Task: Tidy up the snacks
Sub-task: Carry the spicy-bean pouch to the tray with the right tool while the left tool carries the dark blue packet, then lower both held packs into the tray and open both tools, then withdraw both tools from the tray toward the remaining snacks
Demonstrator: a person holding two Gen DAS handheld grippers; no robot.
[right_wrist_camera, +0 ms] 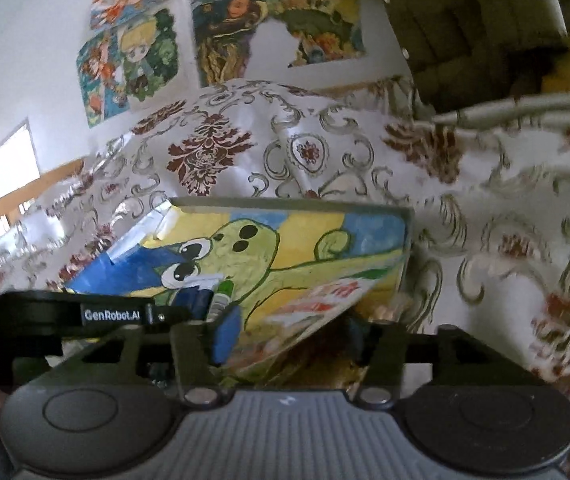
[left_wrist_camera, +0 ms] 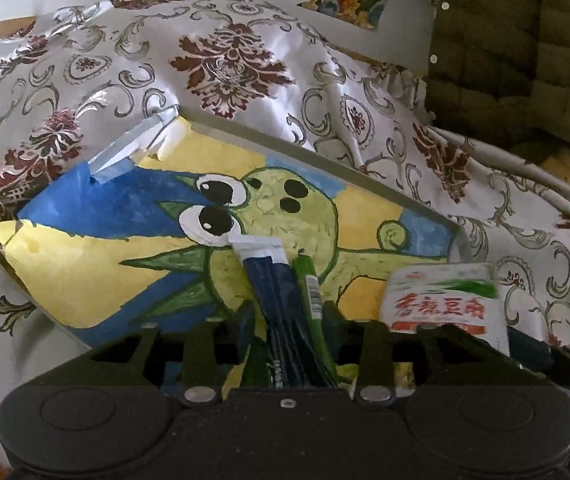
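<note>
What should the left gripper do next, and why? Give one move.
Probably draw the left gripper straight back: the blue packet and green packet already lie on the painted board beside the white packet, and its fingers seem not to clamp them.

**Sheen and grain under my fingers**

The damask tablecloth (left_wrist_camera: 245, 60) looks satiny and glossy; the frog painting (left_wrist_camera: 125, 256) is matt, brush-textured paper; the snack packets (left_wrist_camera: 285, 300) gleam like plastic foil; my gripper (left_wrist_camera: 289, 320) is matt black plastic
</note>
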